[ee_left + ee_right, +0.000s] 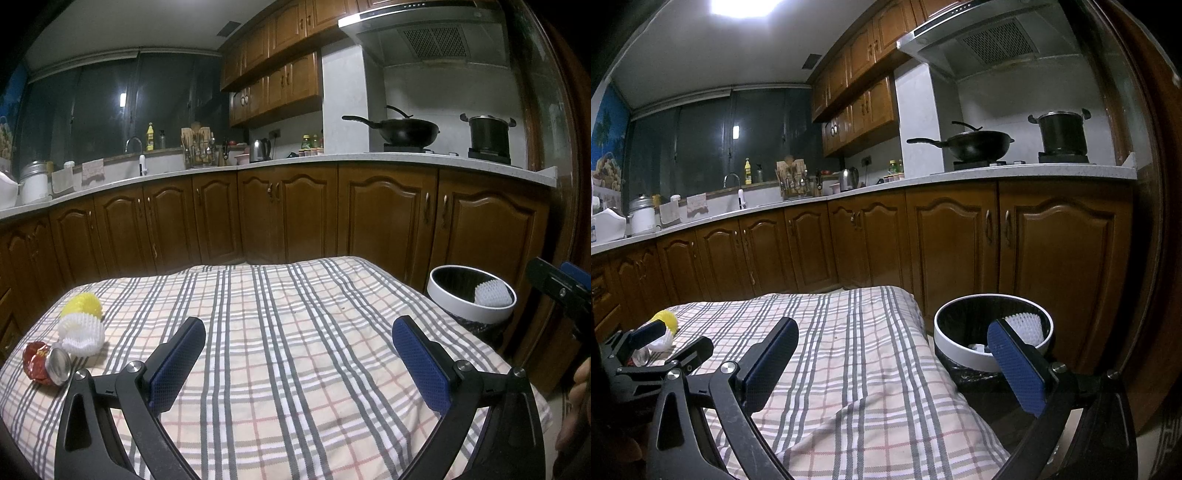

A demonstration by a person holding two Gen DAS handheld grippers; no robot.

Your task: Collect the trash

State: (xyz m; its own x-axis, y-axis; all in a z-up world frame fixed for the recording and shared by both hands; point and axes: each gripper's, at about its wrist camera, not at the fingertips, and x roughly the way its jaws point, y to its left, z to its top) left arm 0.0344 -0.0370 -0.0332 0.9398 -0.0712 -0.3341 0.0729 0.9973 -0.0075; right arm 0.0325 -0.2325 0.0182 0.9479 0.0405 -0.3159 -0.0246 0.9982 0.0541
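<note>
The left gripper (298, 354) is released, its 2 blue pads wide apart and holding nothing, and it hovers over the near middle of the bench (280, 317), which carries a plaid cloth. The right gripper (894, 356) is released too and empty; it hangs over the right edge of the bench, with its right pad in front of the trash bin (940, 332).

The remaining trash lies at the far left of the bench: a crushed red can (46, 363) nearest, a white foam fruit net (83, 336) touching it behind, and a yellow foam net (82, 304) just beyond. Another white foam net (493, 291) is already inside the bin, which stands on the floor just beside the bench's right side.

I judge that the left gripper should turn left, approach low, and close on 1 piece only. The foam nets will squash easily, so a gentle grip should be enough.
</note>
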